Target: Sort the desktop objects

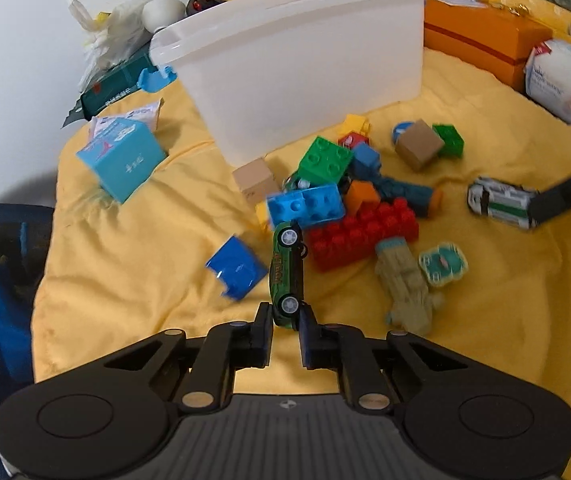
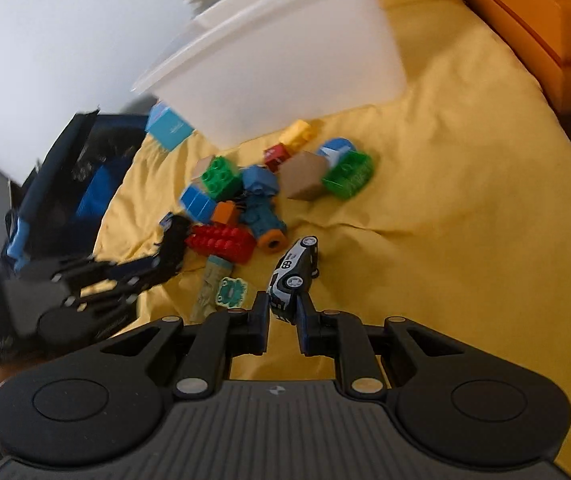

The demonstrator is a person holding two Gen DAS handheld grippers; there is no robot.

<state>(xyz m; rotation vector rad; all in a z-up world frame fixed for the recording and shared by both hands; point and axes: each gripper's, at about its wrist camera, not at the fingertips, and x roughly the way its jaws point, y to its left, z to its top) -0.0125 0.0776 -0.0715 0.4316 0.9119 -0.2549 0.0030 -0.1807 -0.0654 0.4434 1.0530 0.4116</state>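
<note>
Pinching a green toy car [image 1: 286, 272] at its tail end with the left gripper [image 1: 286, 322], pads pressing both flanks, so that the car is standing nose-forward on its side with two wheels facing the lens; probably gripping the narrow body this way to keep it from rolling out. Likewise clamping a silver-and-black toy car [image 2: 291, 276] by its rear with the right gripper [image 2: 283, 314], jaws squeezed in on the body, the car tilting toward one o'clock. Judging both cars as being lifted clear of the yellow cloth [image 1: 145, 248], though contact with the cloth being hard to rule out. Lying at twelve o'clock from the left gripper, a jumble of building bricks: a red brick [image 1: 361, 232], a light blue brick [image 1: 305, 206] and a green brick [image 1: 325, 162] heaped together, seemingly awaiting their turn. Sitting at one o'clock, a tan knitted toy [image 1: 405, 292] beside a small teal card [image 1: 443, 262]. Standing farther out at twelve o'clock, a white plastic bin [image 1: 297, 60], open-topped and just beyond the pile, likely serving as the drop point for sorted toys. Resting at ten o'clock, a light blue carton [image 1: 121, 160]; at two o'clock, an orange box [image 1: 481, 40] along the cloth's edge. Taking one car per hand apparently to carry like items together.
</note>
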